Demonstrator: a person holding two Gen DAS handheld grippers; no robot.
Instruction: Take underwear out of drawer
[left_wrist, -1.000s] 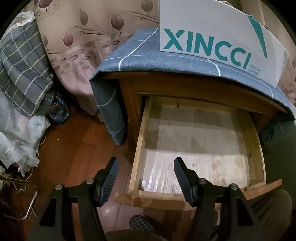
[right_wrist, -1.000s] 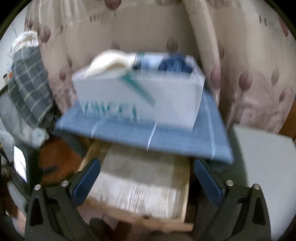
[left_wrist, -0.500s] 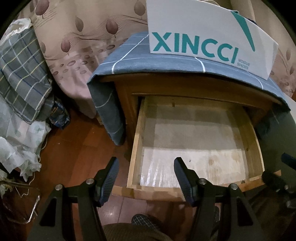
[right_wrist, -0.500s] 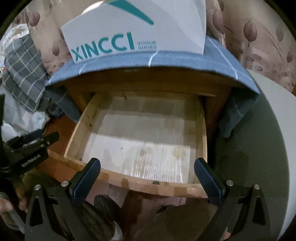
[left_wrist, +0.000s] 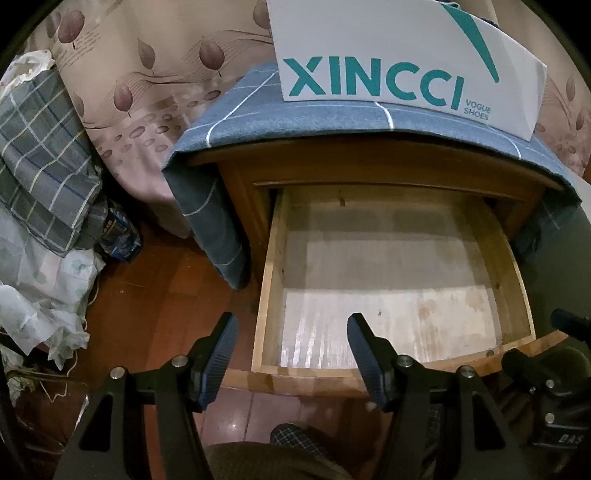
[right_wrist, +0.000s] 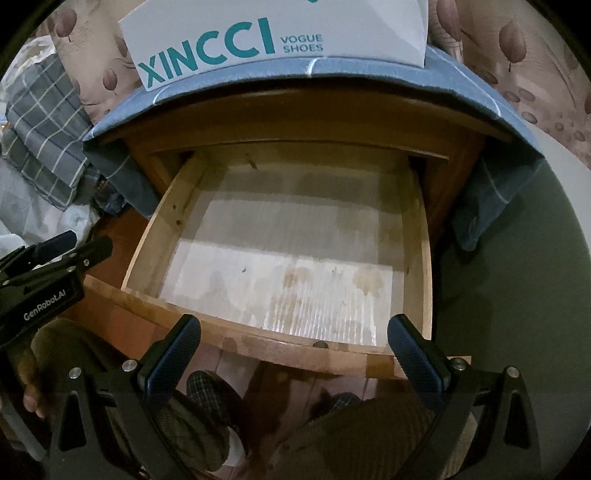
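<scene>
One drawer, two grippers

The drawer (right_wrist: 288, 258) is pulled out; no underwear shows in it, only its pale bottom. The left gripper (left_wrist: 290, 354) and right gripper (right_wrist: 293, 350) hang at its front edge, both open, holding nothing. One box (left_wrist: 406, 59) sits on top.

One open drawer (left_wrist: 271, 266), one shoebox (left_wrist: 406, 55), one blue cloth (left_wrist: 240, 114), two tools (left_wrist: 290, 350).

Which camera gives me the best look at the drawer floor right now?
The right wrist view: the drawer sits centred, its stained pale liner visible wall to wall, with no garment on it. In the left wrist view the drawer sits off to the right, a tong finger covering part of its front edge.
</scene>
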